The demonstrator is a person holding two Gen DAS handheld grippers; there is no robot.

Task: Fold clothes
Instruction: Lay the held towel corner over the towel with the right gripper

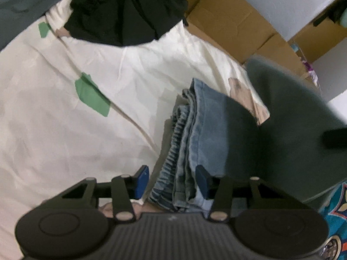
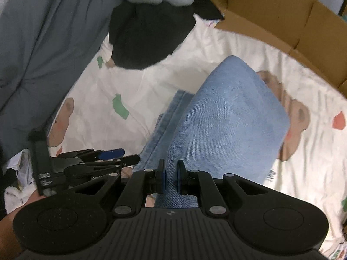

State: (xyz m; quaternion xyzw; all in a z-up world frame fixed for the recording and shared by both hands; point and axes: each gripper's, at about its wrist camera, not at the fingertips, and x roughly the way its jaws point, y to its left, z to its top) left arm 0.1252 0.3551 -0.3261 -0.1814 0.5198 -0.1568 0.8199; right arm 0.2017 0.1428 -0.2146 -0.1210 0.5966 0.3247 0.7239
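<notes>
Light blue jeans lie folded in layers on the cream bedsheet. My left gripper straddles the near end of the stacked edge with its blue pads on either side. The left pad stands a little off the cloth, so the jaws are open. In the right wrist view the jeans bulge up in a rounded fold. My right gripper is shut on a pinch of that denim. The left gripper shows side-on at the jeans' left edge.
A black garment is heaped at the far end of the bed. A grey-blue blanket covers the left side. Cardboard boxes line the right edge. A dark grey-green blurred shape overlaps the jeans' right side. Teal patterned cloth lies near right.
</notes>
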